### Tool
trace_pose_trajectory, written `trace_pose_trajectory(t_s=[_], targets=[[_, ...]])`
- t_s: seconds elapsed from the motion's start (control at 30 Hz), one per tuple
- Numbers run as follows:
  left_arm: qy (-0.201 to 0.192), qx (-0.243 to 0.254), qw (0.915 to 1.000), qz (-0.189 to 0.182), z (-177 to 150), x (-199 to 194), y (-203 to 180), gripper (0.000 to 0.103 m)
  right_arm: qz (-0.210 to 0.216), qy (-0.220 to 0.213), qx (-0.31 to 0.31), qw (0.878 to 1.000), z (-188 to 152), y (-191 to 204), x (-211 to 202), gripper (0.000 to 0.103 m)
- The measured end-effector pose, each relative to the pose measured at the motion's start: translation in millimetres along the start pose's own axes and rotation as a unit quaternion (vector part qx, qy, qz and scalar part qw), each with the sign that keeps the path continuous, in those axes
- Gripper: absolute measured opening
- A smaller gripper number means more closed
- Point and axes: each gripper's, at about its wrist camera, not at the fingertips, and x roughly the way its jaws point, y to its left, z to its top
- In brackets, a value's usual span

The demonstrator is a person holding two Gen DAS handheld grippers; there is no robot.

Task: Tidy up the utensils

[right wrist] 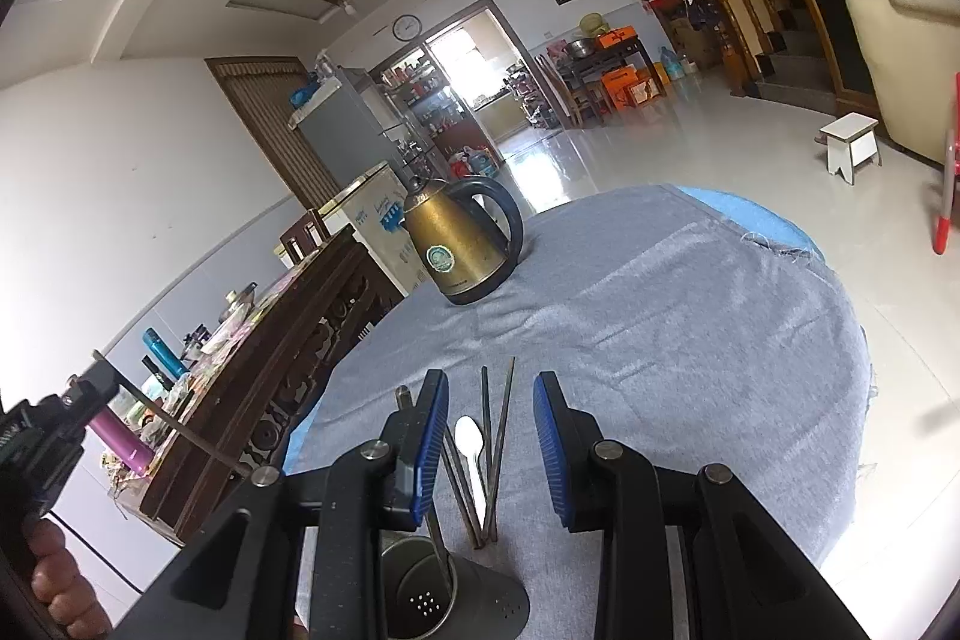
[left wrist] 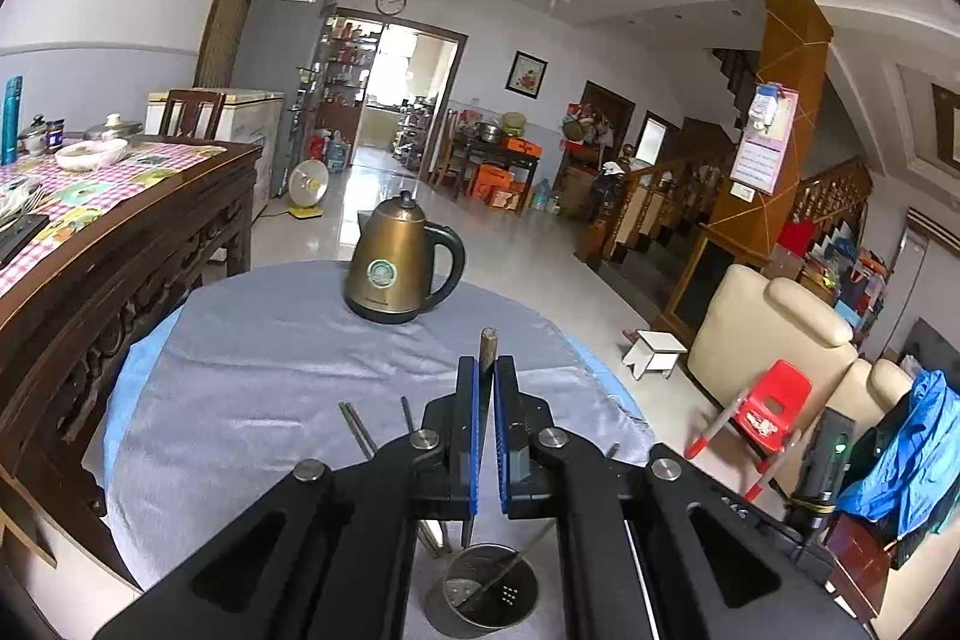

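Observation:
My left gripper (left wrist: 486, 370) is shut on a brownish chopstick (left wrist: 486, 347), whose top sticks out above the pads; its lower end points down toward a metal utensil holder (left wrist: 480, 595) that holds one utensil. My right gripper (right wrist: 491, 388) is open above the table. Between its fingers lie several chopsticks (right wrist: 501, 424) and a white spoon (right wrist: 469, 442) on the grey cloth. The holder (right wrist: 438, 592) stands just below, with a chopstick in it. The left gripper (right wrist: 90, 388) with its chopstick shows at the far left of the right wrist view.
A brass-coloured electric kettle (left wrist: 399, 262) stands at the far side of the round table with the grey cloth (left wrist: 270, 370). More chopsticks (left wrist: 357, 427) lie on the cloth left of my left gripper. A dark wooden table (left wrist: 120, 232) with dishes stands close on the left.

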Motion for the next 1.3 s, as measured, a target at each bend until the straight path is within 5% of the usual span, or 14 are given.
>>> trace_pose_trajectory(t_s=[0.4,0.6,0.73,0.87,1.3], targets=[[-0.005,0.010,0.9999,-0.005,1.1,-4.6,-6.6,0.004,0.001,0.001,0.008,1.000,-0.4,-1.7,0.3,0.032],[0.048,0.013,0.9987,0.012,-15.6,18.8,-2.9,0.005,0.004,0.010,0.004,1.000,-4.0,-0.2,2.1,0.032],[0.085,-0.018,0.9957,0.034,-25.2,33.7,15.9,0.010,0.004,0.014,0.002,1.000,-4.8,-2.0,1.4,0.032],[0.081,-0.054,0.9942,0.045,-29.7,30.4,40.0,0.020,-0.005,0.016,0.010,1.000,-5.2,-9.2,2.9,0.032],[0.085,-0.105,0.9838,0.118,-49.6,28.4,103.6,0.027,-0.036,0.037,0.024,0.998,-13.4,-23.0,18.9,0.032]])
